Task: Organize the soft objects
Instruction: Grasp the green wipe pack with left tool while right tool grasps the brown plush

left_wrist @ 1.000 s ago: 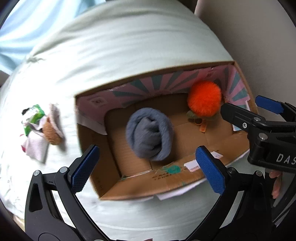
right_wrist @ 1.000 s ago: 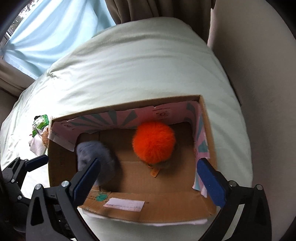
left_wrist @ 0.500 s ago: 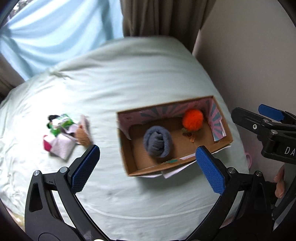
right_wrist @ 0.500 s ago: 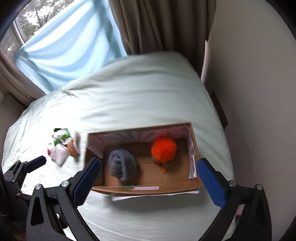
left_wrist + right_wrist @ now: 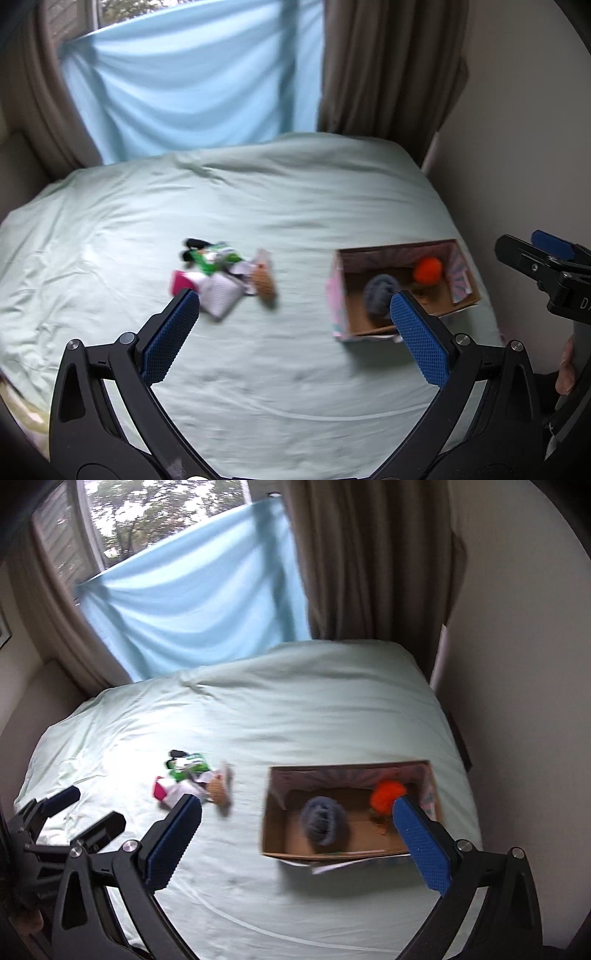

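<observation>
Both tools are held high above a bed (image 5: 258, 369) covered with a pale green sheet, so that the whole work area can be taken in at once. The left tool (image 5: 295, 325) is spread wide with nothing between its blue pads (image 5: 170, 332), and the right tool (image 5: 299, 838) is likewise released and empty.

A cardboard box (image 5: 332, 853) has been set near the right edge of the bed, close to the wall, open side up so that things can be dropped in from above. Two soft items lie inside it: a grey rolled cloth (image 5: 325, 819) towards the left half of the box and an orange pompom (image 5: 384, 794) towards the right end, apart from each other.

A small heap of remaining items (image 5: 221, 273) is left on the sheet well to the left of the box. In it a green-and-white packet-like piece (image 5: 214, 256), a pink piece (image 5: 181, 282), a pale checked cloth (image 5: 221, 299) and a tan plush piece (image 5: 264, 286) can be made out; the motion blur makes finer detail impossible to tell.

The task is judged to be partly done, with two things boxed and the heap not yet sorted. The heap lies nearer the left tool, so a descent of that tool onto one piece of the heap is likely to be called for next. Since the pieces touch and overlap, more than one could be caught in a single pinch.
</observation>
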A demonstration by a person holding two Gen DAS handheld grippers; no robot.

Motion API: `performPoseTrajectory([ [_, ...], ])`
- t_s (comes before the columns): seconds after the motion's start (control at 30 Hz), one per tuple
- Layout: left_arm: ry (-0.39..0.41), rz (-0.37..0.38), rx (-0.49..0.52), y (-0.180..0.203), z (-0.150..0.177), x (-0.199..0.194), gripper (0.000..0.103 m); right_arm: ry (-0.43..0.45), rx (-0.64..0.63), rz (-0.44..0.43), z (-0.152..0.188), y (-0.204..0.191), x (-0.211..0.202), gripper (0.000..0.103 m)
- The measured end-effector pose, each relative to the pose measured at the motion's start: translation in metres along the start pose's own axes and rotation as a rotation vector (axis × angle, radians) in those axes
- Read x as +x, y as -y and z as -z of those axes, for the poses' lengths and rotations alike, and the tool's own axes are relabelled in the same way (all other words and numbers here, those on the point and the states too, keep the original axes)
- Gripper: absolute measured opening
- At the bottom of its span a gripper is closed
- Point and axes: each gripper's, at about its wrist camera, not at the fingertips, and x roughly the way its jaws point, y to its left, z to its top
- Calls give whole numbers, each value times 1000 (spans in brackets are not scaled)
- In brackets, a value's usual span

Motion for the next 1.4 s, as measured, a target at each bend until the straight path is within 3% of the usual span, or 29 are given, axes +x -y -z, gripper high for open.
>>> performPoseTrajectory([
  [0.3, 39, -22, 12, -113, -4, -27, 103, 56, 1, -12, -1, -95, -6, 103],
  [0.6, -10, 73, 70, -198, -26, 19, 103, 25, 48, -17, -3, -168, 31, 103],
  [0.7, -19, 64, 103, -207, -35, 44, 103, 2, 55, -6, -3, -184, 52, 103],
  [0.97, -122, 169, 144, -222, -64, 129, 103, -61, 84, 0, -5, -199, 109, 103],
  [1.1, -197, 201, 171, -216, -77, 183, 103, -89, 117, 14, -6, -191, 143, 103],
  [1.4, -378, 197, 309, -182, -89, 306, 97, -156, 146, 35, -3, -169, 231, 103],
])
